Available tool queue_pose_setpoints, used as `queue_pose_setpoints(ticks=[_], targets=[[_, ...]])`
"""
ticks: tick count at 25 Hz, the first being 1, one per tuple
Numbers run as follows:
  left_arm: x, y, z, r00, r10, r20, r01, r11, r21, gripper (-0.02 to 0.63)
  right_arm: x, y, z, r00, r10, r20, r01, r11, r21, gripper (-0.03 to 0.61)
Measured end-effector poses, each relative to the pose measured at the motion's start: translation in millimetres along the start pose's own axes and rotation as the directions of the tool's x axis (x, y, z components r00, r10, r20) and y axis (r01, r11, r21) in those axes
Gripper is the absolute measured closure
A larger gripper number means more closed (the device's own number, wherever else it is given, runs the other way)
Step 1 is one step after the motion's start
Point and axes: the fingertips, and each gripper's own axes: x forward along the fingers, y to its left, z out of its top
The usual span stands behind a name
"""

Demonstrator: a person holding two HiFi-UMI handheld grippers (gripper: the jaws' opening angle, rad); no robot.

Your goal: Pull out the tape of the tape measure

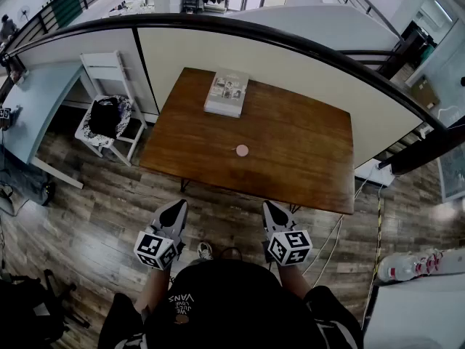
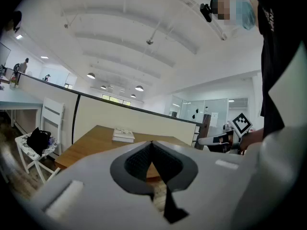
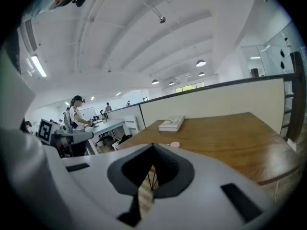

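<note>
Item 1, far left: a white chair (image 1: 93, 71) on the wooden floor (image 1: 80, 224), beside the left end of the tabletop (image 1: 305, 166). A black bag (image 1: 104, 116) sits on its seat.

Item 2: my left gripper (image 1: 179, 204), held over the floor short of the tabletop's near edge. Its jaws are pressed together with nothing between them (the left gripper view shows the dark pads meeting in one seam). The marker cube rides on its back end, close to my body.

Item 3: a book (image 1: 227, 93), lying flat at the far edge of the tabletop, left of centre, close to the pale partition (image 1: 189, 49) behind.

Item 4: the tape measure (image 1: 242, 150), a small round pink case. It lies flat on the bare wood near the middle of the tabletop, on my side of the book and apart from it. It is well apart from both grippers (the right gripper view shows it just past my jaw tips, a little to their right).

Item 5: my right gripper (image 1: 267, 204), level with the left one and likewise over the floor, short of the near edge. Jaws pressed together, holding nothing.

Item 6: a pale cable (image 1: 333, 233) trailing across the floor from under the tabletop's right end.

Item 7, far right: a clear bottle (image 1: 401, 267) lying on its side at the edge of a white surface.
</note>
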Motion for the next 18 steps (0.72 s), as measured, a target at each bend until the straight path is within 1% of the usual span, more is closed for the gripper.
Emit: queue_pose_setpoints(ticks=[6,9,12,13,14,15,17,18], targets=[[9,22,1,0.998,-0.059,-0.012,0.059,0.998,0.014,0.601,17,8,7,0.999,-0.028,0.038,0.027,0.999,0.029,0.568],[18,29,1,0.992,-0.119,-0.031,0.12,0.993,0.024,0.6,24,12,15,0.996,-0.036,0.087,0.031,0.998,0.055,0.566],[29,31,-5,0.981,-0.182,-0.059,0.184,0.983,0.02,0.594,29,14,15,0.994,-0.048,0.099,0.042,0.997,0.059,0.565],[34,32,-5,0.979,-0.193,-0.063,0.194,0.981,0.014,0.572,30,14,16,0.994,-0.05,0.101,0.044,0.997,0.064,0.563],[39,33,-5,0.978,-0.2,-0.066,0.201,0.98,0.007,0.494,31,14,17,0.993,-0.05,0.104,0.043,0.997,0.069,0.556],[44,32,-6,0.976,-0.206,-0.069,0.207,0.978,0.0,0.432,31,14,17,0.993,-0.05,0.105,0.042,0.996,0.072,0.532],[52,29,-7,0.972,-0.222,-0.076,0.222,0.975,-0.009,0.424,33,12,18,0.994,-0.053,0.096,0.046,0.996,0.074,0.431],[56,27,-8,0.97,-0.23,-0.08,0.23,0.973,-0.01,0.424,35,10,18,0.995,-0.054,0.087,0.048,0.996,0.073,0.423]])
